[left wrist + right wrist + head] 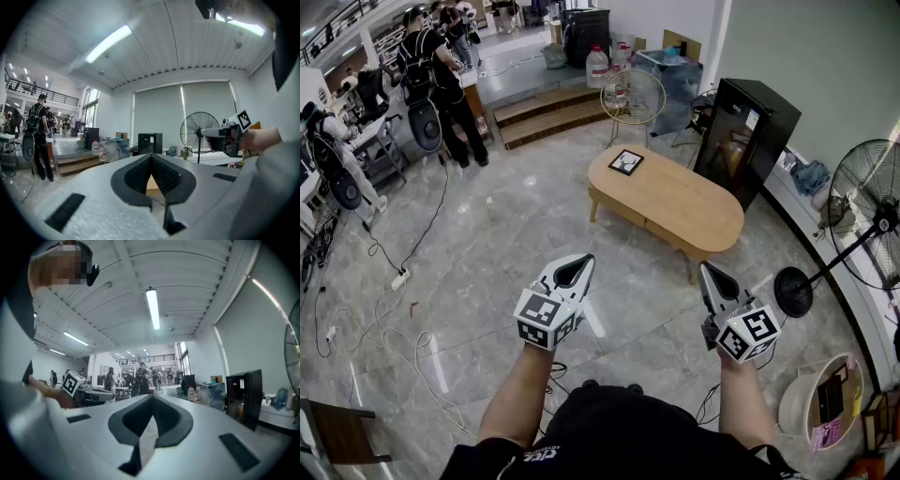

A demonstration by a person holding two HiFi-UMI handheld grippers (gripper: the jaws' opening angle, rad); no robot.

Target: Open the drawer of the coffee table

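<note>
While left gripper (575, 270) and right gripper (712, 278) hover pressed together, empty, coffee table (675, 202) well ahead, untouched

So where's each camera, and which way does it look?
Head view: on the head, looking down at the coffee table; left tool, right tool, forearms show.
Left gripper view: on the left tool, facing the standing fan; its shut jaws, right tool show.
Right gripper view: on the right tool, facing people; its shut jaws, left tool show.
Shared: black cabinet, in all three.
</note>
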